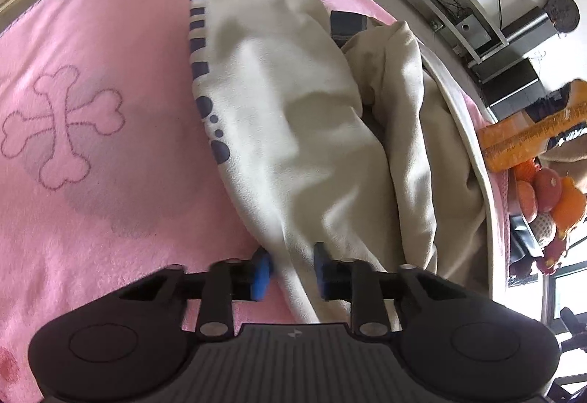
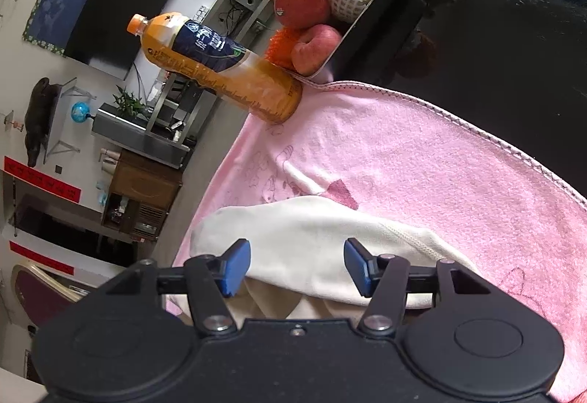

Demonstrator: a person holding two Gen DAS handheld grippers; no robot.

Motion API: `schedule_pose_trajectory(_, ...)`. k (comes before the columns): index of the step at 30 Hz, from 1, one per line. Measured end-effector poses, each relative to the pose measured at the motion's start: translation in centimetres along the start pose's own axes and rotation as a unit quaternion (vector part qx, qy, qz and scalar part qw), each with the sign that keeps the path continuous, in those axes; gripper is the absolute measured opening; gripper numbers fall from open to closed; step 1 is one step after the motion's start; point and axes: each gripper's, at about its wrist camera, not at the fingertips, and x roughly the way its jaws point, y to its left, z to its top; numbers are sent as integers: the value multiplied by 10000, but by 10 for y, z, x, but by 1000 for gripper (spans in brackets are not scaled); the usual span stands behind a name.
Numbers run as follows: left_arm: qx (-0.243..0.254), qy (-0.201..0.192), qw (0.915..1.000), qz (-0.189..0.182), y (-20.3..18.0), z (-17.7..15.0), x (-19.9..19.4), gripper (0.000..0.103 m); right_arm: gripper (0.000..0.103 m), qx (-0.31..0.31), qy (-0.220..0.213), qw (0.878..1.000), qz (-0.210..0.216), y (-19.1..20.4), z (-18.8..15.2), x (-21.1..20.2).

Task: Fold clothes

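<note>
A cream garment (image 1: pixel 293 102) with dark blue markings along one edge lies bunched on a pink towel (image 1: pixel 91 109). My left gripper (image 1: pixel 291 272) has its blue pads close around a fold of the cream fabric at the near end. In the right wrist view the same cream garment (image 2: pixel 312 249) lies on the pink towel (image 2: pixel 422 160). My right gripper (image 2: pixel 297 267) is open, its blue pads wide apart just over the garment's rounded edge, holding nothing.
An orange drink bottle (image 2: pixel 220 65) lies tilted at the towel's far corner beside a black tray of fruit (image 2: pixel 370 14). The bottle and fruit also show in the left wrist view (image 1: pixel 532 142). Shelving and a TV stand beyond the table edge.
</note>
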Motion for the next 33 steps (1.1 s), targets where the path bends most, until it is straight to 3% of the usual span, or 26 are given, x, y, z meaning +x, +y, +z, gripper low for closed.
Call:
schedule_pose_trajectory(6,83,-29,9998,-186,7,13,-27,0,55,151,-79,9999,-28,-9,5,-5)
schedule_pose_trajectory(9,240,-214,9985,-439,6,25,-71,0,55,183,-133,9997,-70,-15,8,-10)
schedule_pose_trajectory(13,508,-825,9937,-556,8,45,-149,0,55,109,113,9999,-25,-17,5,-10)
schedule_pose_trajectory(16,646,-1219,9903,-175,15,61,-175,0,55,24,555,9984,73,-12,-3,1)
schedule_pose_trajectory(19,768,-1294,9877,435,26,65,-158,0,55,-530,937,9940,-169,8,-22,16)
schedule_pose_trajectory(21,699,-1110,9902,471,36,60,-139,0,51,-1136,1095,9869,-330,27,-40,25)
schedule_pose_trajectory(23,625,-966,9923,462,47,54,-126,0,33,-1756,1240,9757,-420,46,-60,33)
schedule_pose_trajectory(27,594,-928,9931,397,58,51,-122,0,31,-2745,1464,9468,-827,76,-99,57)
schedule_pose_trajectory(30,550,-949,9935,309,67,54,-127,0,31,-3098,1528,9301,-1249,86,-118,78)
schedule_pose_trajectory(33,495,-937,9941,241,71,56,-123,0,40,-3413,1426,9163,-1537,98,-133,94)
